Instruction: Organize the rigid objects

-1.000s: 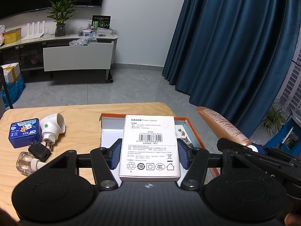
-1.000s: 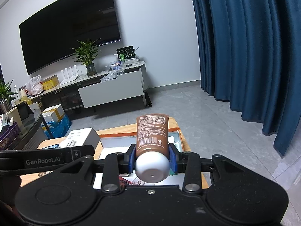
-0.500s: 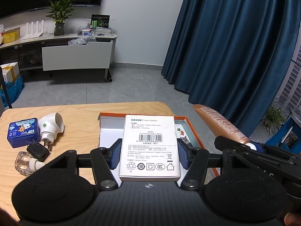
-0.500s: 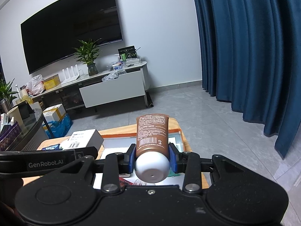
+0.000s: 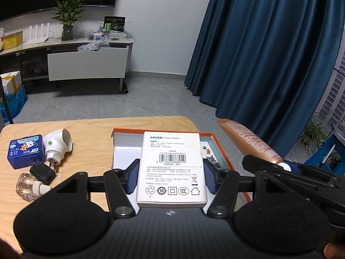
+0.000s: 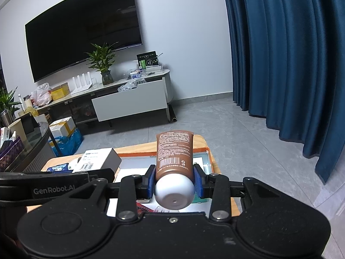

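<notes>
- The left gripper (image 5: 171, 178) clamps a white power adapter box (image 5: 172, 161) above the open orange-rimmed box (image 5: 224, 151) on the wooden table (image 5: 90, 129).
- The right gripper (image 6: 174, 181) pinches a brown tube (image 6: 174, 153) near its white cap, over the same box.
- Both loads crowd one opening; I'd worry they collide, or the rounded tube rolls when released.

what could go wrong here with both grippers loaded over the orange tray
1. The left gripper holds the white adapter box only near its lower end; it may pivot or slip.
2. The brown tube, pinched near its cap by the right gripper, could swing into the box above the orange tray.
</notes>
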Motion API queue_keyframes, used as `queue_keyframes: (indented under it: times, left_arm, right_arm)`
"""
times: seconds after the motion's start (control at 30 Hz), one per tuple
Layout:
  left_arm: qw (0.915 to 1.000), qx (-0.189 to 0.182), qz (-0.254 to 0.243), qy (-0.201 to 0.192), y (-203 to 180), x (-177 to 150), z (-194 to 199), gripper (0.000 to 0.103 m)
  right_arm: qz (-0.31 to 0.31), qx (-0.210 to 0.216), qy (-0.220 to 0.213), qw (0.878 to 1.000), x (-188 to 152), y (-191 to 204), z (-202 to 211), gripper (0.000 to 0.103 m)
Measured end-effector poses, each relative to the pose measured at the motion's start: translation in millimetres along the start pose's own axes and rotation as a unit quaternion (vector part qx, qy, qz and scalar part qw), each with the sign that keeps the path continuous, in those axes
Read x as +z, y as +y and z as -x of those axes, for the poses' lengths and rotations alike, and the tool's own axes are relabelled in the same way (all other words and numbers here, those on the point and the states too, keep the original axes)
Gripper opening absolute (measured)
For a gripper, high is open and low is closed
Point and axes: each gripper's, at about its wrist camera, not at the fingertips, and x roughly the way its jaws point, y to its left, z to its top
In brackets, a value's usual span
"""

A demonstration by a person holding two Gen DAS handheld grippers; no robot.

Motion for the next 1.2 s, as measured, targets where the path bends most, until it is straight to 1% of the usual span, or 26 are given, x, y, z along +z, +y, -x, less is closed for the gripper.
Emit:
queue_keyframes:
  times: [0.8,1.2]
  left_arm:
    - [1.0,-0.002,0.002,0.009,-0.7,-3.7,-4.9,0.06]
    - [0.9998,-0.005,0.008,0.016,-1.4,-19.1,9.2,0.06]
  right_arm:
    - [0.008,-0.002,0.008,1.0,-1.8,-2.4,-11.0,0.044]
    - [0.007,-0.003,0.011,1.0,-5.8,1.0,-7.8,0.044]
